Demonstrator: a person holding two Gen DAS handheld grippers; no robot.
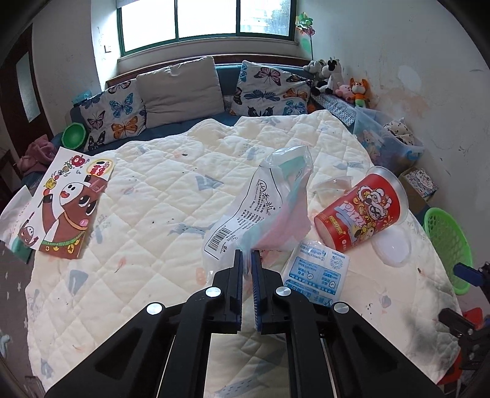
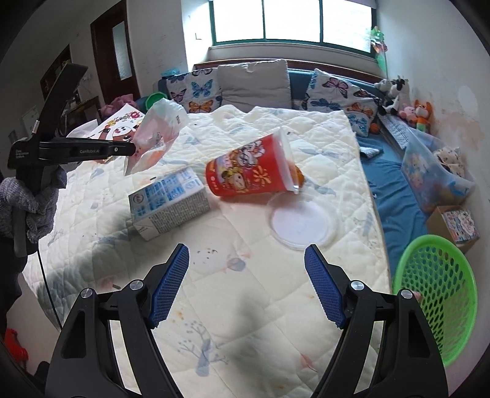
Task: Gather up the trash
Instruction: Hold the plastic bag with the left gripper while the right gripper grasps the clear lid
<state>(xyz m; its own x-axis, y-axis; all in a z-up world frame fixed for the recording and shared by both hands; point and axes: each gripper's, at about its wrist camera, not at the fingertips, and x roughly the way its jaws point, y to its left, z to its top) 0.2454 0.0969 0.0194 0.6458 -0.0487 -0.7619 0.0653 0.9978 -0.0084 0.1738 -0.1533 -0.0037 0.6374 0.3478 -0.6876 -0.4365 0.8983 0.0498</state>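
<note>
Plastic bag (image 1: 269,202): pinched in closed left gripper (image 1: 246,254), lifted above quilted bed (image 1: 159,196); right gripper (image 2: 246,263) wide open, empty; red cup (image 2: 251,168), carton (image 2: 168,202), lid (image 2: 303,223) on bed; green basket (image 2: 441,294) alongside

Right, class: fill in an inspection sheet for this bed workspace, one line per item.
Surface: quilt, stained.
Job's things: plastic bag lifted; red cup on its side; carton and clear lid lying flat.
Clutter: cartoon poster.
Grippers: left gripper shut on bag; right gripper open, empty.
Cables: thin black cable.
Surroundings: green basket, pillows, plush toys, window.
</note>
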